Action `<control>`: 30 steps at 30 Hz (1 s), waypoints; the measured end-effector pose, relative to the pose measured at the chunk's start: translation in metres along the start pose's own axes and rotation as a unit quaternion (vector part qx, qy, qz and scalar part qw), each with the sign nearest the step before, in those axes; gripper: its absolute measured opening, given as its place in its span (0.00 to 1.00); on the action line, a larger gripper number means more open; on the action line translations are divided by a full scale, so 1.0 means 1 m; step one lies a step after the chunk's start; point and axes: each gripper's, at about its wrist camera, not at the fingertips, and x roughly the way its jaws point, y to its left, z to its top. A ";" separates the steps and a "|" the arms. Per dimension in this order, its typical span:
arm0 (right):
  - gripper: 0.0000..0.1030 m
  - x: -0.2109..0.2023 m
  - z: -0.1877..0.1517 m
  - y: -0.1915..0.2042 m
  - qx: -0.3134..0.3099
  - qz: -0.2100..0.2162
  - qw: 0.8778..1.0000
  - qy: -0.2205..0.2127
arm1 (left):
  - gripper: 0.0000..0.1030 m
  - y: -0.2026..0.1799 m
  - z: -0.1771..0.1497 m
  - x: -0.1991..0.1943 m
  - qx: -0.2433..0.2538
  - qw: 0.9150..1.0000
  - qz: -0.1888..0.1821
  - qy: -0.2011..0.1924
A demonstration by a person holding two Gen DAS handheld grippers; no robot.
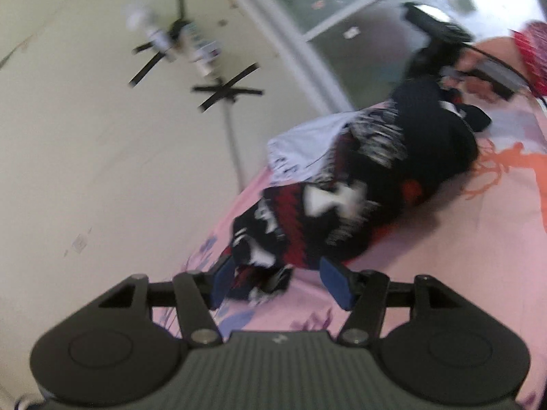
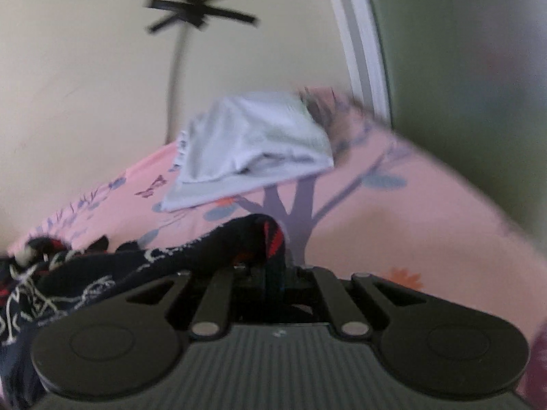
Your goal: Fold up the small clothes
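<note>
A dark knitted garment [image 1: 342, 212] with red and white patterns lies bunched on the pink printed bedsheet [image 1: 444, 239]. My left gripper [image 1: 277, 262] is open, and the garment's near end lies between its blue pads [image 1: 336, 283] without being pinched. In the right wrist view, my right gripper [image 2: 270, 268] is shut on a fold of the same dark garment [image 2: 143, 263], which drapes over its fingertips and hides them. A white garment [image 2: 253, 147] lies folded further back on the sheet, and also shows beside the dark pile as the white garment [image 1: 307, 147]. Both views are blurred.
The bed's edge runs diagonally, with cream floor [image 1: 85, 153] beyond it. Black star-shaped stand feet [image 1: 225, 90] rest on that floor, also visible as the stand feet [image 2: 198, 13]. A white door frame [image 1: 273, 34] and a person's hand [image 1: 478, 82] are at the far side.
</note>
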 end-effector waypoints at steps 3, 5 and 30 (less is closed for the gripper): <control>0.00 0.014 0.004 -0.002 0.015 0.001 1.000 0.013 | 0.56 -0.023 0.011 0.013 0.057 0.998 0.002 -0.033; 0.00 0.019 0.006 0.001 0.008 -0.001 1.000 0.014 | 0.62 -0.040 0.016 0.025 0.113 0.992 0.012 -0.053; 0.00 -0.161 0.027 0.075 -0.102 0.156 0.964 -0.190 | 0.13 0.082 0.049 -0.020 -0.155 0.971 0.164 -0.083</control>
